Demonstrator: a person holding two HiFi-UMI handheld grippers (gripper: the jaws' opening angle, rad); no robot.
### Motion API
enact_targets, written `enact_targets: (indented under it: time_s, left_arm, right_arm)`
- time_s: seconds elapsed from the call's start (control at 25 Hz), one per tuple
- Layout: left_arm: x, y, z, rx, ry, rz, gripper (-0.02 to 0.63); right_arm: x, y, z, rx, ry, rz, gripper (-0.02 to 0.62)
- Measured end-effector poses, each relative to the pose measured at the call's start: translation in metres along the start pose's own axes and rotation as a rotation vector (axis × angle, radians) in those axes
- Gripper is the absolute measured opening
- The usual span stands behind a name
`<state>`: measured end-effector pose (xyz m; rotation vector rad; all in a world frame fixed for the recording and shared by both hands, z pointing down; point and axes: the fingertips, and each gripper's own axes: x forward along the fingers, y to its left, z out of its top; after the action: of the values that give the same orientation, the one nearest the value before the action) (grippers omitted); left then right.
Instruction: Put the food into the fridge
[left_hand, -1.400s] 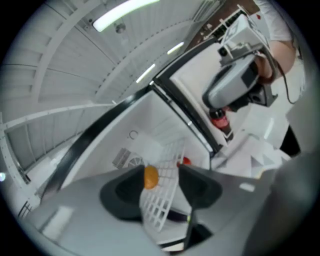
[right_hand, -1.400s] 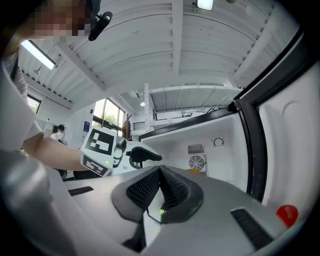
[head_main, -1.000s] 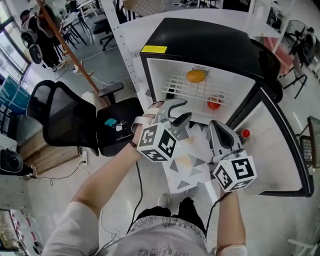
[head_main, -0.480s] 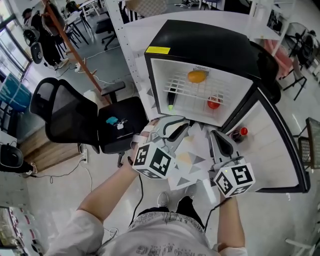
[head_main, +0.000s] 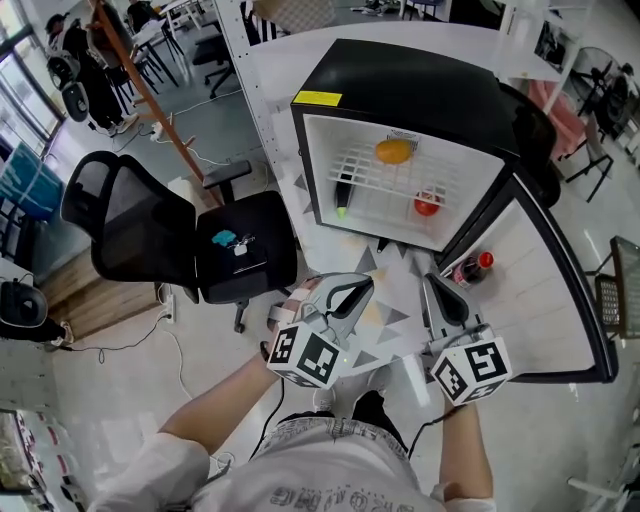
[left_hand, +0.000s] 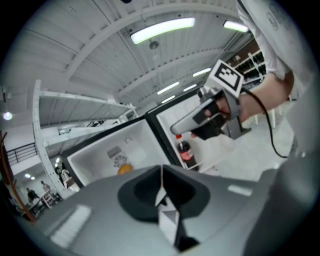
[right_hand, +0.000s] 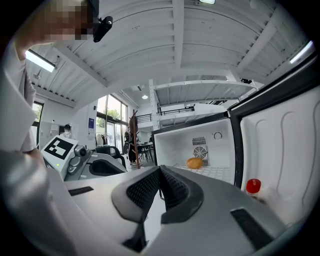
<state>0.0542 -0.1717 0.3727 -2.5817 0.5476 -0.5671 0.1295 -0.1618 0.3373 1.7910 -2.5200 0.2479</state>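
A black mini fridge (head_main: 420, 85) stands open with a white inside. An orange fruit (head_main: 393, 151) lies on its wire shelf, also seen as an orange fruit (right_hand: 194, 163) in the right gripper view. Lower down sit a red fruit (head_main: 428, 206) and a dark green item (head_main: 343, 192). My left gripper (head_main: 360, 285) hangs in front of the fridge, below its opening, jaws shut with nothing between them (left_hand: 161, 172). My right gripper (head_main: 429, 282) is beside it, also shut and empty (right_hand: 159, 174).
The fridge door (head_main: 565, 300) swings out to the right and holds a red-capped cola bottle (head_main: 472, 268). A black office chair (head_main: 150, 235) stands left of the fridge with a teal item (head_main: 225, 241) on its seat. A patterned mat (head_main: 385, 300) lies under the grippers.
Both grippers have drawn back from the fridge opening towards the person. The left gripper's jaws, open a second ago, have closed on nothing.
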Motion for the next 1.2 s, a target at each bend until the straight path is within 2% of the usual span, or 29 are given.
enact_targets:
  time_s: [0.24, 0.44, 0.64, 0.84, 1.2]
  left_arm:
    - [-0.009, -0.014, -0.01, -0.107, 0.004, 0.002, 0.008]
    - [-0.027, 0.002, -0.019, -0.187, 0.01, 0.048, 0.008]
    - [-0.039, 0.012, -0.025, -0.223, 0.009, 0.076, 0.006]
    - [-0.039, 0.01, -0.026, -0.264, 0.005, 0.064, 0.006]
    - [-0.038, 0.003, -0.027, -0.268, 0.004, 0.053, 0.006]
  right_arm:
    - [-0.01, 0.004, -0.016, 0.011, 0.03, 0.008, 0.002]
    - [-0.02, 0.006, -0.028, 0.013, 0.06, 0.004, 0.002]
    - [-0.026, 0.007, -0.031, 0.021, 0.068, 0.001, 0.002]
    - [-0.029, 0.007, -0.029, 0.04, 0.061, -0.003, 0.002]
    - [-0.032, 0.01, -0.035, 0.06, 0.071, 0.0, 0.002]
